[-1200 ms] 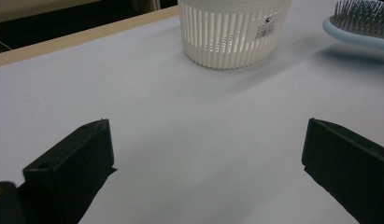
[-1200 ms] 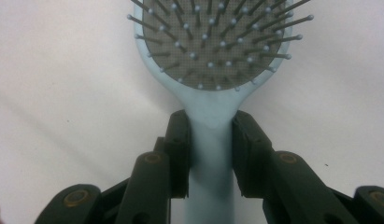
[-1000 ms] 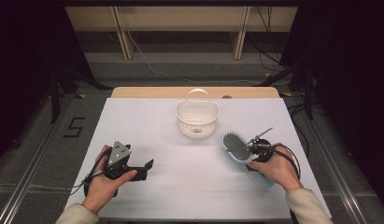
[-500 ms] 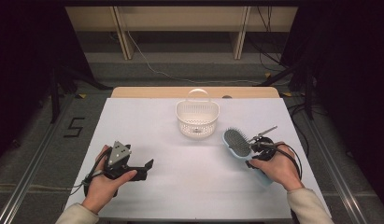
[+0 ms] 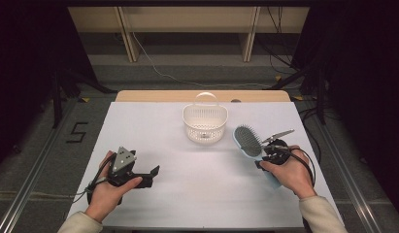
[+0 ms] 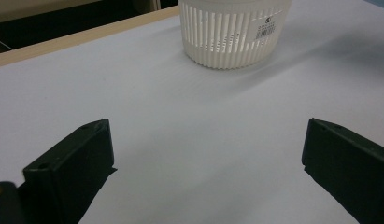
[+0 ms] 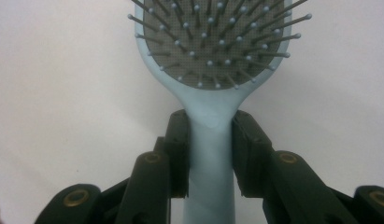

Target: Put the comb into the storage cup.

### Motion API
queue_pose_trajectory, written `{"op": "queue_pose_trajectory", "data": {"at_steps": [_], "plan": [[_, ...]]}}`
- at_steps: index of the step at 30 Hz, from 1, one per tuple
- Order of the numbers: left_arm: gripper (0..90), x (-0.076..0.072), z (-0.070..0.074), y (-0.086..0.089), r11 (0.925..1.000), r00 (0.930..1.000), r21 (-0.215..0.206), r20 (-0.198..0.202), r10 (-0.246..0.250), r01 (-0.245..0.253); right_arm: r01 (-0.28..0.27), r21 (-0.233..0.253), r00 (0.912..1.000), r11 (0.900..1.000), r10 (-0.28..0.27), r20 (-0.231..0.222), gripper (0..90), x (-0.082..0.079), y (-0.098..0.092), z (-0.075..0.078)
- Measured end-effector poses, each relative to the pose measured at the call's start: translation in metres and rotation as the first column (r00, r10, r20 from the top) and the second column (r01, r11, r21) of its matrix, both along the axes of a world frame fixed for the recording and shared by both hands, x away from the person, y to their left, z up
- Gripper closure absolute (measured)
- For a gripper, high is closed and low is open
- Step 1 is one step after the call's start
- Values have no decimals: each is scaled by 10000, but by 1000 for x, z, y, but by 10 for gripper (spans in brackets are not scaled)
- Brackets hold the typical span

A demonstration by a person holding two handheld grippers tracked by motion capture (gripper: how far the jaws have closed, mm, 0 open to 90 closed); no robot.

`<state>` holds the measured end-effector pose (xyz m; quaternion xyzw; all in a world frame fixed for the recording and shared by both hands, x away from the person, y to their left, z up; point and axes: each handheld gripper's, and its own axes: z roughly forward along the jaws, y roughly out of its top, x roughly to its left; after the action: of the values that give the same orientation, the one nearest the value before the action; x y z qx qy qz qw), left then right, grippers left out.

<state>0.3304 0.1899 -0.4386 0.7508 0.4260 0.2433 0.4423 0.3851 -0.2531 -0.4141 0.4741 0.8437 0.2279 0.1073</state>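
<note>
- Right gripper: its two black jaws are pressing against either side of the light blue hairbrush, clamping the handle just below the neck. The jaws are standing only as far apart as the handle is wide.
- Hairbrush, high view: it is lying at the right side of the white table, bristle pad facing upward, head pointing away from the person and toward the basket, handle running back under the right hand. Whether the brush is resting on the surface or raised slightly off it cannot be told.
- Left gripper: its jaws are standing wide apart, gripping nothing and touching nothing; bare table surface is showing between them.
- Left gripper, high view: it is sitting low at the left side of the table in the left hand, well apart from the brush.
- White slotted basket: it is standing upright near the far middle of the table, handle raised, just beside the brush head but apart from it. In the left gripper view the basket is standing ahead of the open jaws.
</note>
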Motion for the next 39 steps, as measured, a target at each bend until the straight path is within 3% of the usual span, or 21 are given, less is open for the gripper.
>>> {"op": "queue_pose_trajectory", "data": {"at_steps": [18,26,39], "plan": [[17,0,0,0,10000,10000,5,3,-2,2,219,578,9954,9981,-272,920,702,0,-3,7],[17,0,0,0,10000,10000,-2,3,2,-2,134,915,9861,9957,-283,1637,702,0,-5,11],[17,0,0,0,10000,10000,-2,-4,-13,13,27,1187,9697,9929,-316,2421,702,-1,-5,16]]}}
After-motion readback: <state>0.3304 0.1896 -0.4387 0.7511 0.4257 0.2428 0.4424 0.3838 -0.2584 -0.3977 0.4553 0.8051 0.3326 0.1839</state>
